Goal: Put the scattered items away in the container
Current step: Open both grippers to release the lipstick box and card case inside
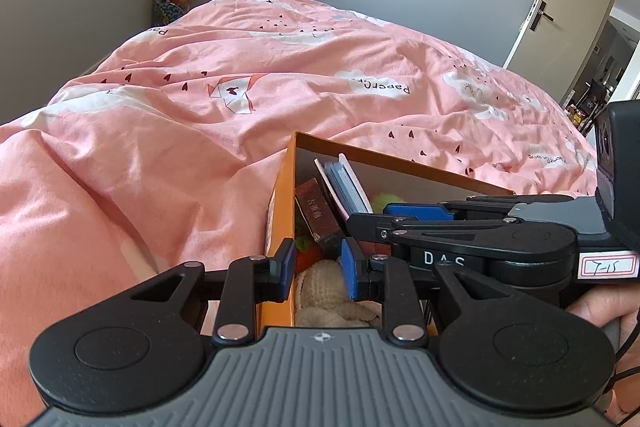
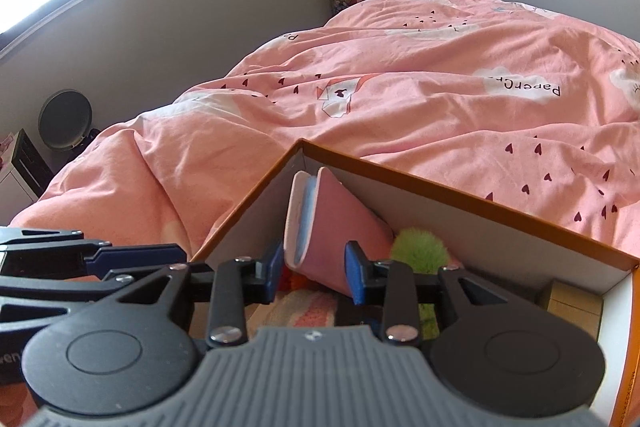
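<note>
**Entry: orange box on bed, filling in progress**

**Location.** Orange cardboard box (image 2: 460,193), white inside, sits on a bed under a pink printed duvet (image 1: 200,115). No loose items show on the duvet in either view.

**Right tool** (image 2: 316,269). Over the box interior, pointing down into it. Pads stand either side of a pink card-backed packet (image 2: 340,223) with a blue inner layer; the packet leans upright into the far corner. Gaps show at both pads, so the tool reads as released, not clenched on it.

**Left tool** (image 1: 318,269). Straddles the near wall of the box, one pad outside the wall, the other inside. Whether the pads press the wall cannot be told; a gap seems to remain.

**Step in hand (judged).** Depositing the packet. To do it well: let the jaws clear both faces fully before lifting, withdraw straight back along the fingers so the card is not dragged over, and keep the box steadied by its wall meanwhile.

**Contents, by material.**
- Pink packet: stiff, flat, thin card; light, likely to tip.
- Dark red-brown carton (image 1: 320,213): rigid, rectangular, printed, lying tilted.
- Green tuft (image 2: 418,249): fuzzy, soft, rounded.
- Cream knitted piece (image 1: 324,287): woolly, limp.
- Tan block (image 2: 572,307): boxy, matte, in the right corner.

**Box.** Thin walls, sharp corners; duvet beneath is soft and creased, an unsteady base.
</note>
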